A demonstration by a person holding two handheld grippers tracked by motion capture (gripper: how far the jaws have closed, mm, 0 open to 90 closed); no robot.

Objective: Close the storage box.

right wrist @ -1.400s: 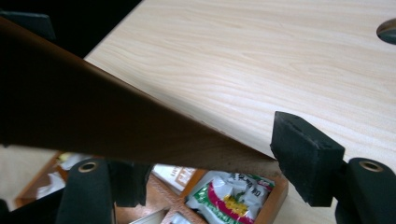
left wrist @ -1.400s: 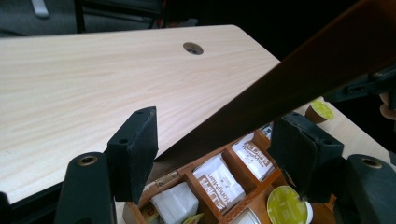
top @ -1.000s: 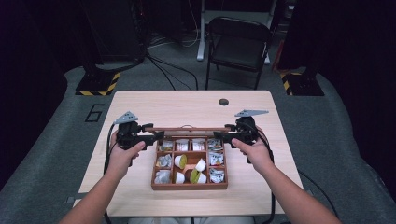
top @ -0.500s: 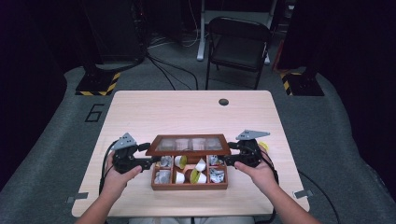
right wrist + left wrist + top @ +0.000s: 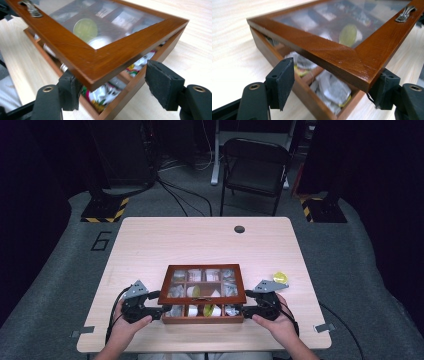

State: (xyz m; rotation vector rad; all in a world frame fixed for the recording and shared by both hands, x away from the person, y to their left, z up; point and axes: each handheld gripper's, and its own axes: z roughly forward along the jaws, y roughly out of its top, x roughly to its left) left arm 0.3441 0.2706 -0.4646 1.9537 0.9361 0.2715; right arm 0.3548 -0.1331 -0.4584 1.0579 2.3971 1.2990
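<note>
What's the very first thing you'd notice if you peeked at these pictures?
A wooden box with a glass lid sits at the near edge of the table, its lid partly raised over compartments of tea bags. The left gripper and right gripper flank the lid's front corners, one on each side. A small yellow thing lies alone on the table to the right of the box.

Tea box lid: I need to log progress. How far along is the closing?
Done: the lid has swung down from raised. In hand: the left gripper, jaws just closing slightly, and right gripper support its front corners, open. Remaining: a gap still shows above the box; lower fully, withdraw.
</note>
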